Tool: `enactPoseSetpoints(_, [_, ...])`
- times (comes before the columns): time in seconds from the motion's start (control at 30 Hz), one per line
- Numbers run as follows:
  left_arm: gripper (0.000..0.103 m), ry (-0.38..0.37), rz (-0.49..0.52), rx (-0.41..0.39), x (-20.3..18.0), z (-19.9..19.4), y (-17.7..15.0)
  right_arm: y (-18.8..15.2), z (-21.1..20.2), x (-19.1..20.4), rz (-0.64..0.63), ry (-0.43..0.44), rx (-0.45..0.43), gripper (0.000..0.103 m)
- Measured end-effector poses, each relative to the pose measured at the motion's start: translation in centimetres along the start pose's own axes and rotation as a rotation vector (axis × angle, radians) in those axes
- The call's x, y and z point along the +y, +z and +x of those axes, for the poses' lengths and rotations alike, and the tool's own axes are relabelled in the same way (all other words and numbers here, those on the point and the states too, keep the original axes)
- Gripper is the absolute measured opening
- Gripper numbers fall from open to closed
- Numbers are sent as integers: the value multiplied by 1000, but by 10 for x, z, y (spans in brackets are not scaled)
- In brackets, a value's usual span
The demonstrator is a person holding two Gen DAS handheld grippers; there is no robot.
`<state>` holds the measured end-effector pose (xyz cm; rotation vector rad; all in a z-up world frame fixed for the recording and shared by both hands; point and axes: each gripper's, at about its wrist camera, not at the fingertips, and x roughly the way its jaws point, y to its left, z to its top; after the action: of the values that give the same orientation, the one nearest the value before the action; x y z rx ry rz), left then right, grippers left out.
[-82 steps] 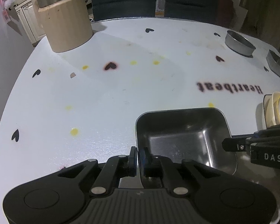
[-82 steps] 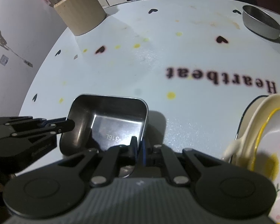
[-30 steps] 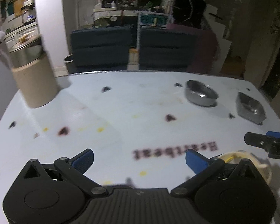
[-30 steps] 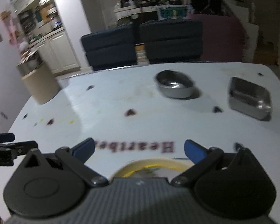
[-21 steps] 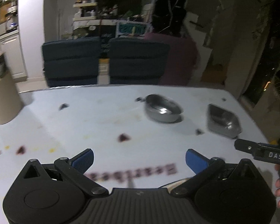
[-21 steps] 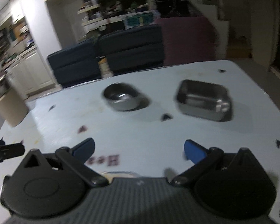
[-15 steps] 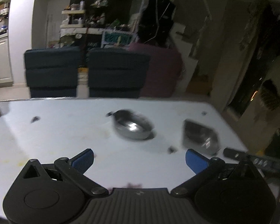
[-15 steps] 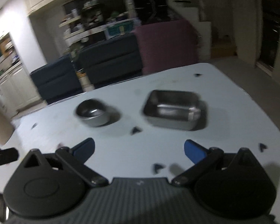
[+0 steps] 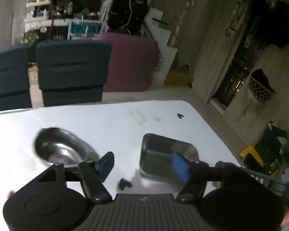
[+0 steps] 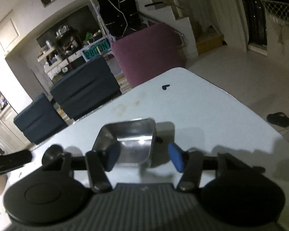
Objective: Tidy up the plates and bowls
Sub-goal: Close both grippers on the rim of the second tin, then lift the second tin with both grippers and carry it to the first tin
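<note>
A white table point(image 9: 109, 121) is seen from two handheld grippers. A square steel dish point(image 10: 128, 142) sits near the far corner, with a round steel bowl point(image 9: 60, 150) just beside it. The right gripper point(image 10: 144, 156) is lined up on the dish, its jaws partly open after just closing, nothing held (the pads are not seen pressing). The left gripper point(image 9: 143, 164) is likewise half-open and empty. The dish's slick wall could be nudged away if the jaws close off-centre.
</note>
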<state>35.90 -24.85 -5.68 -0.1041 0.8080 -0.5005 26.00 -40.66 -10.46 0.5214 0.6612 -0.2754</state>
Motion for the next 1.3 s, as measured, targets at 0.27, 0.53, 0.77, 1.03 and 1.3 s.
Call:
enactPoseSetpoints(0.27, [49, 4, -3, 90, 8, 79, 7, 0, 38, -8, 55, -2, 29, 45])
enactPoseSetpoints(0.53, [13, -31, -10, 147, 20, 110, 8, -3, 41, -6, 81, -8, 31, 42])
enactPoseSetpoints(0.77, [2, -41, 37, 162, 15, 106, 8, -3, 42, 3, 31, -33, 57, 10])
enactPoseSetpoints(1.03, [2, -32, 67, 119, 12, 66, 11, -3, 18, 17, -35, -27, 71, 8])
enactPoseSetpoints(1.3, [2, -3, 45, 56, 19, -9, 13, -5, -33, 48, -75, 39, 36, 8])
